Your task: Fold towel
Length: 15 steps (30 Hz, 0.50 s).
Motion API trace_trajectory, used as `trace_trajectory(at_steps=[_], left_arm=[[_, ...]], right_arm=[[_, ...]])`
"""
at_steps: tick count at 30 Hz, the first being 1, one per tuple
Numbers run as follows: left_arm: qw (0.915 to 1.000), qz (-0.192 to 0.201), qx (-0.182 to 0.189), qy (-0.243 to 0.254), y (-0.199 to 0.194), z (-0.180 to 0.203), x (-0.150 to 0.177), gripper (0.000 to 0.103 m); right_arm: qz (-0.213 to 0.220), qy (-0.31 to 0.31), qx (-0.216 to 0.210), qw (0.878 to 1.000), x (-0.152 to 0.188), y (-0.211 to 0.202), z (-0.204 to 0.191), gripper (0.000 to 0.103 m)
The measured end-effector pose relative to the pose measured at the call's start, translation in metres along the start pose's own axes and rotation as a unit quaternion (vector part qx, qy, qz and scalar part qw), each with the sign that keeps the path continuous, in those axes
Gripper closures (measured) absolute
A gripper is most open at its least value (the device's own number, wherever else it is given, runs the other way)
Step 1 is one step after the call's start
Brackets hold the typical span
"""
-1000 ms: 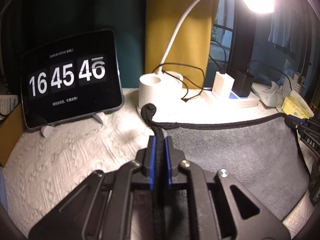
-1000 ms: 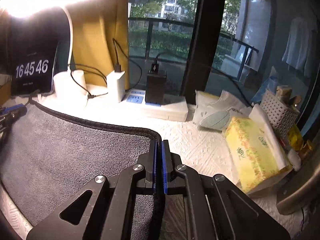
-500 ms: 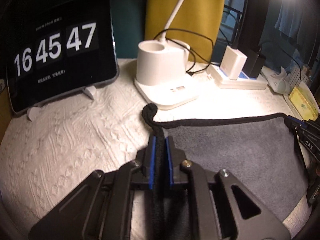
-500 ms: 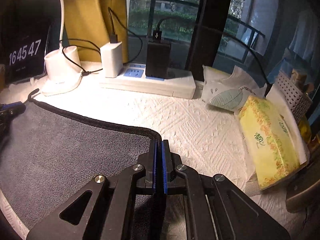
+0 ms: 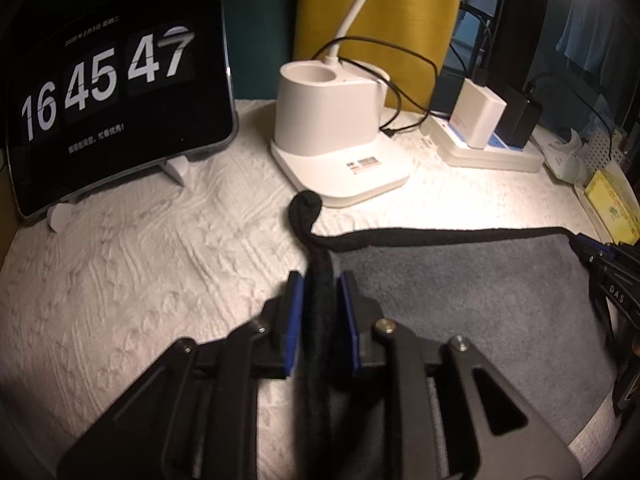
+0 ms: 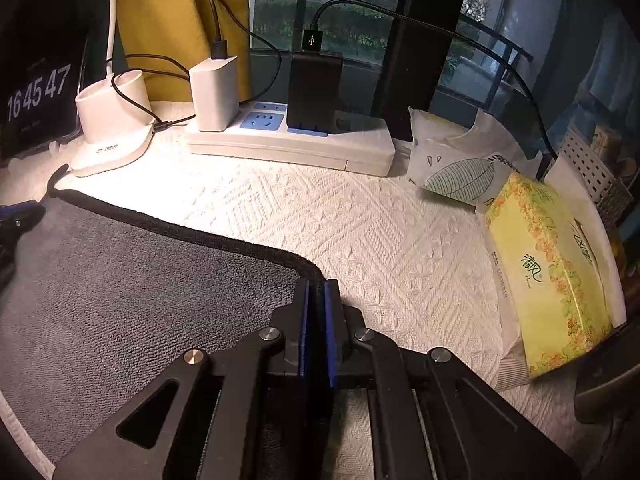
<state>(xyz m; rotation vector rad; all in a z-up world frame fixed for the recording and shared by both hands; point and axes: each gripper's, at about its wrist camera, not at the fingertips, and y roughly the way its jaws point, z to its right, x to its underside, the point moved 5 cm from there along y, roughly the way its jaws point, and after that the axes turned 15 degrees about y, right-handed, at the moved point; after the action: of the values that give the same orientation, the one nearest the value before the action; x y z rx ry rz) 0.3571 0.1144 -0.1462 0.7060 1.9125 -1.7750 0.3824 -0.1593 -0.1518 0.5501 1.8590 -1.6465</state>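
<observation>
**Towel pinched at both far corners, bound edge strung between the two grippers**

The towel [image 5: 460,292] is grey with a black bound edge, and it lies on the white textured cloth [image 5: 140,260] that covers the table. Its far hem runs crosswise from one gripper to the other, which is the relation the coming move depends on.

The left gripper [image 5: 320,304] has its blue pads pressed against the black binding of the left far corner; a small loop [image 5: 304,204] of the binding pokes out past the fingertips, just short of the lamp base [image 5: 336,152]. In the right wrist view, the right gripper [image 6: 316,312] has its fingers pressed together on the right far corner, where the hem curves round.

From each gripper the towel's body spreads inward and back toward the person. Both hands are equally placed, one per corner, so neither is the nearer.

In my judgement the hem is the axis to keep straight: both corners should travel together, at matching height and pace, so the held edge lands square on the opposite one. If one hand leads, the fold will likely skew.

The power strip [image 6: 288,140] and the tissue pack [image 6: 552,272] sit beyond the hem, apart from the towel.
</observation>
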Motion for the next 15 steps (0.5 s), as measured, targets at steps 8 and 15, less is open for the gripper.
trace_trajectory(at_steps=[8, 15], left_arm=[[0.9999, -0.001, -0.016, 0.005, -0.001, 0.001, 0.001, 0.076], [0.9998, 0.005, -0.02, -0.002, -0.007, -0.003, 0.004, 0.032]], right_arm=[[0.002, 0.014, 0.012, 1.0, -0.002, 0.002, 0.006, 0.079], [-0.006, 0.039, 0.021, 0.999, -0.003, 0.0, 0.017, 0.06]])
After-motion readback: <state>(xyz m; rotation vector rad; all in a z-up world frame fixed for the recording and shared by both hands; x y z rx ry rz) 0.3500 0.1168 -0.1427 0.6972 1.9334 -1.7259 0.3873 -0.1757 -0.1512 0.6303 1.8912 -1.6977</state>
